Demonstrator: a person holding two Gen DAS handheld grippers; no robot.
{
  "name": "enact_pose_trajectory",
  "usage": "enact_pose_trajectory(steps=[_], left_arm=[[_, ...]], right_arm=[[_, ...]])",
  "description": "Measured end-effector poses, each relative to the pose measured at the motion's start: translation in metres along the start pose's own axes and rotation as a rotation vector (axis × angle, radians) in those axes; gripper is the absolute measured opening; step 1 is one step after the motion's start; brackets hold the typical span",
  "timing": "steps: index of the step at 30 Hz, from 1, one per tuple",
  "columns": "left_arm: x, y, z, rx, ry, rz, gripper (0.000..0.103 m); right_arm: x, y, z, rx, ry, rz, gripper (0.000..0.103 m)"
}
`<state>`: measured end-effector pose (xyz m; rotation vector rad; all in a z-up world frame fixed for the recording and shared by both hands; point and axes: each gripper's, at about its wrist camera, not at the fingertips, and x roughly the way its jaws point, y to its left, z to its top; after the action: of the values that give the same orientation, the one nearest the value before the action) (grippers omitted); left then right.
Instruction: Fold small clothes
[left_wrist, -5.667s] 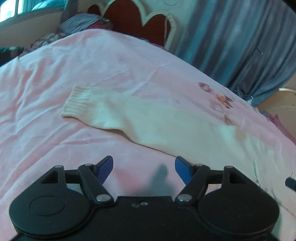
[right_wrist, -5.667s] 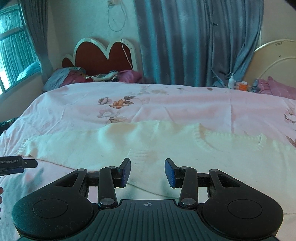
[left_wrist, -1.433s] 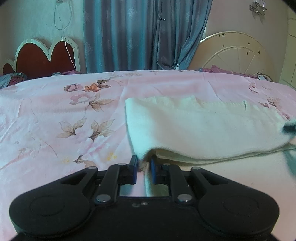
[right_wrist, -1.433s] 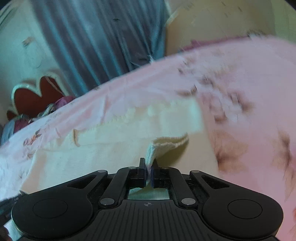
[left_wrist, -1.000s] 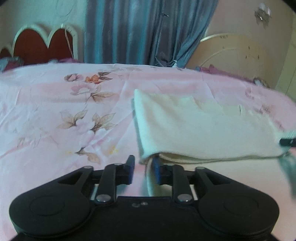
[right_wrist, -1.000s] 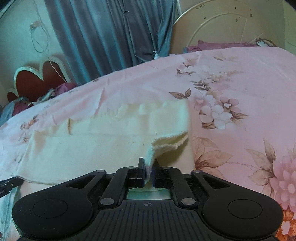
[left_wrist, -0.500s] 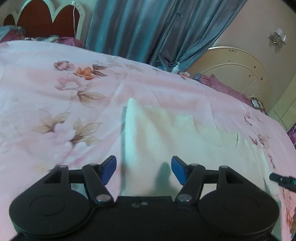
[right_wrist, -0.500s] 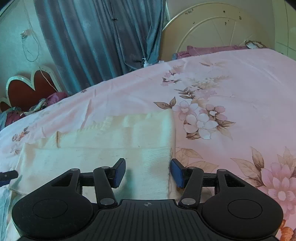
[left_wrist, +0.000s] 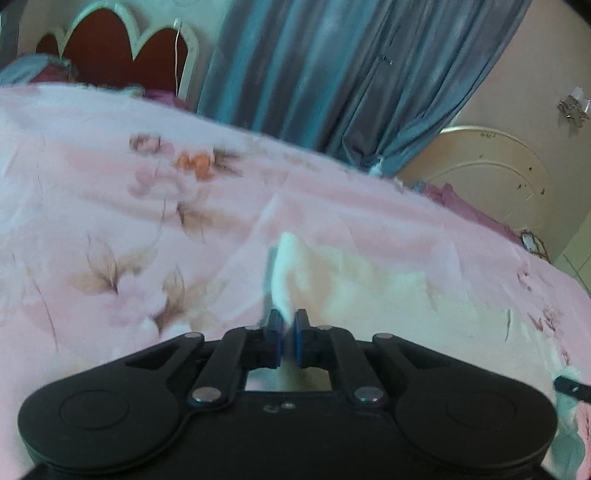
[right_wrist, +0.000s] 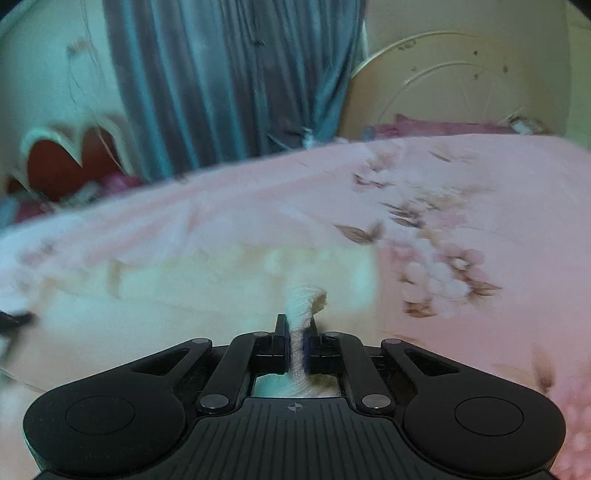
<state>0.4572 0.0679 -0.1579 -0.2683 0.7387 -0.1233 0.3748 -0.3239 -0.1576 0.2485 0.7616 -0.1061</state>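
A cream knit sweater (left_wrist: 369, 280) lies folded on the pink floral bedspread (left_wrist: 110, 206). My left gripper (left_wrist: 287, 325) is shut on the sweater's left edge, which rises as a raised fold between the blue pads. In the right wrist view the sweater (right_wrist: 184, 291) spreads to the left. My right gripper (right_wrist: 295, 332) is shut on its ribbed right edge, which curls up between the fingers. Both views are blurred by motion. The tip of the other gripper shows at the far right of the left wrist view (left_wrist: 570, 386) and at the far left of the right wrist view (right_wrist: 14, 319).
A red scalloped headboard (left_wrist: 110, 55) with pillows stands at the far left. Blue curtains (left_wrist: 332, 74) hang behind the bed. A cream round headboard (right_wrist: 461, 81) with purple bedding stands at the far right.
Half a second ago both grippers were open over the folded sweater. Now both have shut on its near edges and pinch cloth up; the views have shifted and blurred.
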Motion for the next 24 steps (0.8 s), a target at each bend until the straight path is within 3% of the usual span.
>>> enact_pose_trajectory(steps=[3,4,5,6,8,9,11,15,20,24], left_arm=[[0.000,-0.004,0.003,0.032,0.001,0.013,0.009],[-0.001,-0.005,0.004,0.043,0.004,0.022,0.014],[-0.003,-0.006,0.005,0.048,0.003,0.030,0.021],[-0.006,-0.006,0.005,0.049,-0.002,0.039,0.024],[-0.015,-0.006,0.007,0.043,-0.014,0.049,0.035],[-0.020,-0.007,0.008,0.046,-0.023,0.045,0.040],[-0.031,-0.012,0.008,0.069,-0.056,0.058,0.058],[-0.046,-0.038,0.009,0.145,-0.083,0.017,0.061],[-0.035,-0.068,-0.005,0.196,0.022,-0.046,0.062],[-0.018,-0.076,-0.017,0.243,0.088,-0.015,0.061]], right_arm=[[0.000,0.000,-0.001,-0.030,-0.018,-0.023,0.006],[-0.002,-0.001,-0.001,-0.025,-0.024,-0.023,0.006],[-0.006,-0.002,0.000,-0.015,-0.036,-0.024,0.012],[-0.010,-0.003,0.001,-0.006,-0.054,-0.031,0.029],[-0.021,-0.004,0.003,0.000,-0.115,-0.052,0.049],[-0.026,-0.004,0.005,0.000,-0.134,-0.047,0.052],[-0.031,-0.001,0.011,-0.002,-0.138,-0.017,0.052],[-0.033,0.015,0.018,-0.015,-0.121,0.045,0.052],[-0.024,0.042,0.016,-0.050,-0.076,0.087,0.051],[-0.013,0.054,0.010,-0.088,-0.027,0.102,0.052]])
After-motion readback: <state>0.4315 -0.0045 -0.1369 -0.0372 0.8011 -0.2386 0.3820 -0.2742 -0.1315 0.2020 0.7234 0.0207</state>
